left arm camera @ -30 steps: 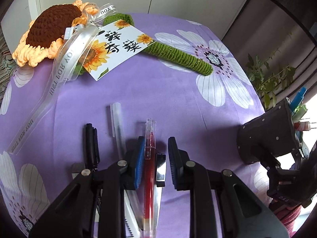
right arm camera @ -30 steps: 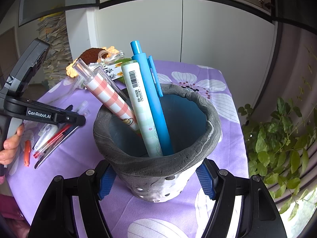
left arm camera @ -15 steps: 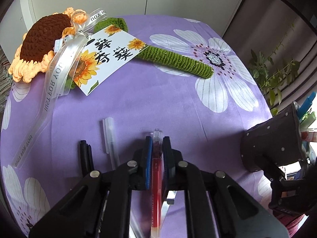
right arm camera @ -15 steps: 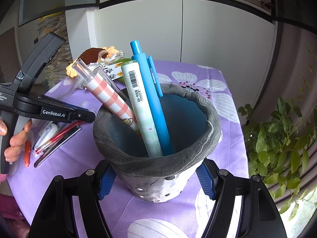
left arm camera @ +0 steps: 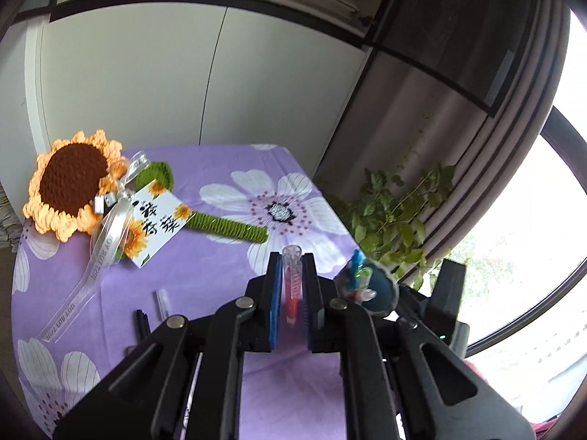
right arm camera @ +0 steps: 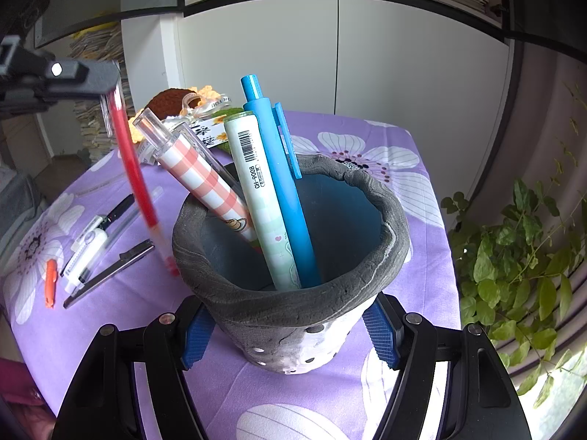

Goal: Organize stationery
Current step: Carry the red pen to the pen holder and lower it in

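Purple cloth printed with white daisies covers the tabletop (left arm camera: 205,256), which stands before white cabinet doors (left arm camera: 154,80) with books on the shelf above and a leafy plant (left arm camera: 396,216) at the window side. A crocheted sunflower (left arm camera: 69,183) with a ribbon and card lies at the far left. Loose pens and a black clip (right arm camera: 110,271) lie on the cloth left of the grey pen pot (right arm camera: 293,278). The left tongs (left arm camera: 292,293) are raised above the cloth, angled downward, pinching a red pen (left arm camera: 292,286) that hangs just left of the pot's rim. The right tongs (right arm camera: 290,333) clasp the pot's base from both sides; it holds a blue pen (right arm camera: 282,183), a pale green pen and a checked one.
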`<state>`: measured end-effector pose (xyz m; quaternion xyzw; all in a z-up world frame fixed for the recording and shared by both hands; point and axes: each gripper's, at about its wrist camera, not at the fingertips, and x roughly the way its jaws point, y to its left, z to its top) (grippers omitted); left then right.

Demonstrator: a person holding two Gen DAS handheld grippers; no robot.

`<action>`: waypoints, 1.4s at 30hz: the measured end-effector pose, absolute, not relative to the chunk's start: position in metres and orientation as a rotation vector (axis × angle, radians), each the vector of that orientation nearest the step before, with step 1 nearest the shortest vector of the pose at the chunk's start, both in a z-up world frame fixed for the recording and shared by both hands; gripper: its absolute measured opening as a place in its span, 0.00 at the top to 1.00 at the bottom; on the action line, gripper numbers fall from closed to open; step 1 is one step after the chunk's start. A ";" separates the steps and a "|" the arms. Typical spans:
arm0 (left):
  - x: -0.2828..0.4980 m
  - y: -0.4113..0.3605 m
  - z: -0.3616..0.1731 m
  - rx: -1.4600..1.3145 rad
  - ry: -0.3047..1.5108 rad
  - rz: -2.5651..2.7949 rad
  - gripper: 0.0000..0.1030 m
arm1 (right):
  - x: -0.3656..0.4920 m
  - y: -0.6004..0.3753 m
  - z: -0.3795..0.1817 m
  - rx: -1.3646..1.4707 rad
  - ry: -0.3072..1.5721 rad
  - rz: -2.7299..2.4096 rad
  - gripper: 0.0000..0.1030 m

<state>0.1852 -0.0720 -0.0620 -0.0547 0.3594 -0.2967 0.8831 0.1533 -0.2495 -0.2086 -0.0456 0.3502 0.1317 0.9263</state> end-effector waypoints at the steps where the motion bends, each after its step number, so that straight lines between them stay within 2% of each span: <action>1: 0.182 -0.073 -0.053 -0.115 0.724 -0.631 0.92 | 0.153 -0.250 -0.209 -0.094 0.718 0.270 0.30; 8: 0.162 -0.084 0.004 -0.104 0.558 -0.692 0.92 | 0.154 -0.250 -0.209 -0.093 0.718 0.270 0.30; 13: 0.161 -0.107 0.014 -0.077 0.524 -0.736 0.92 | 0.153 -0.250 -0.209 -0.093 0.718 0.270 0.30; 20: 0.177 -0.146 -0.017 0.013 0.619 -0.741 0.92 | 0.153 -0.250 -0.209 -0.092 0.718 0.271 0.30; 35: 0.199 -0.173 -0.081 0.106 0.840 -0.753 0.92 | 0.154 -0.248 -0.209 -0.091 0.719 0.273 0.30; 38: 0.199 -0.169 -0.081 0.100 0.856 -0.751 0.87 | 0.154 -0.248 -0.209 -0.091 0.719 0.273 0.30; 40: 0.199 -0.163 -0.078 0.085 0.847 -0.742 0.70 | 0.154 -0.248 -0.209 -0.090 0.720 0.273 0.30; 42: 0.197 -0.153 -0.071 0.070 0.821 -0.723 0.61 | 0.154 -0.248 -0.209 -0.090 0.720 0.273 0.30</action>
